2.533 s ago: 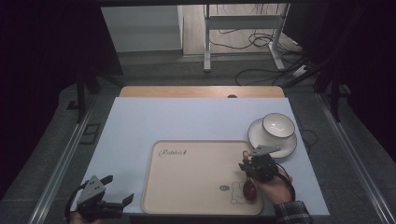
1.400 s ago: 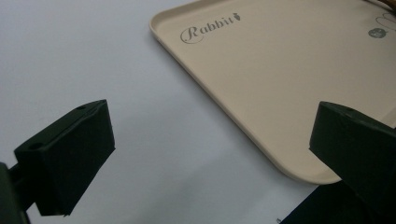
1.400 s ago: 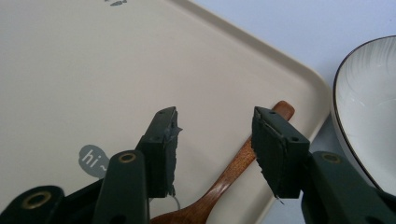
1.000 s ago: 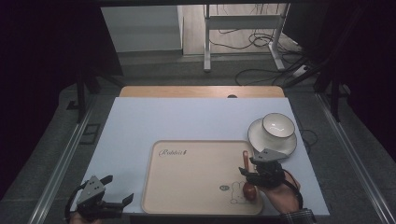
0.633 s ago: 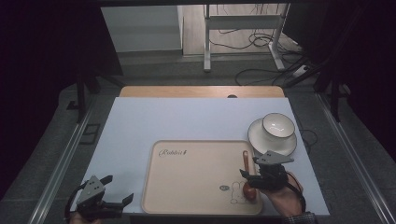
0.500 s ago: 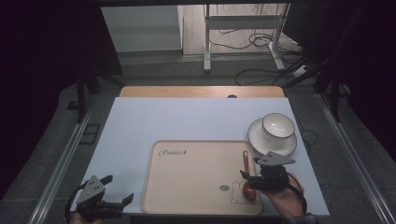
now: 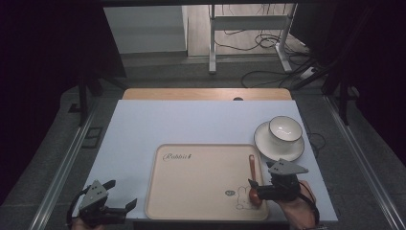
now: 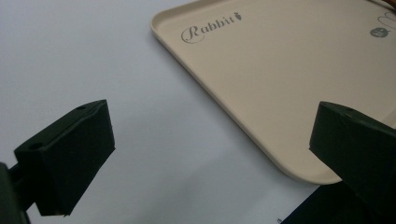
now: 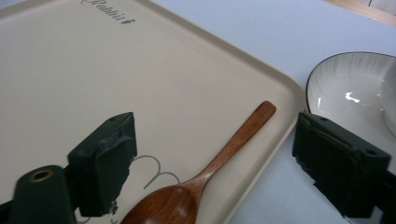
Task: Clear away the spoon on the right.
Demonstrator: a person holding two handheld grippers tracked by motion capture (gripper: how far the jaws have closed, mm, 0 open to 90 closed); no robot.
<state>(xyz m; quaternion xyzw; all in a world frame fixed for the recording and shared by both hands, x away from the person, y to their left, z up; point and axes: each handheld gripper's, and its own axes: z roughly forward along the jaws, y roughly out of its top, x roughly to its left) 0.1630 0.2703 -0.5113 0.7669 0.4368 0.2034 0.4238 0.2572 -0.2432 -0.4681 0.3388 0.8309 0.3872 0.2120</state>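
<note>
Right gripper (image 7: 261,189) over spoon (image 9: 205,175) on tray (image 7: 201,184), jaws released — likely next: clench bowl end; left gripper (image 7: 103,206) released, seven o'clock.

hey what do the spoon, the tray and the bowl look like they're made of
The spoon looks like wood: warm brown with visible grain and a smooth, slightly glossy finish. The tray seems to be matte beige plastic or melamine, with printed lettering and a rounded moulded rim. The bowl looks like glazed ceramic: glossy white with bright highlights and a thin dark rim.
</note>
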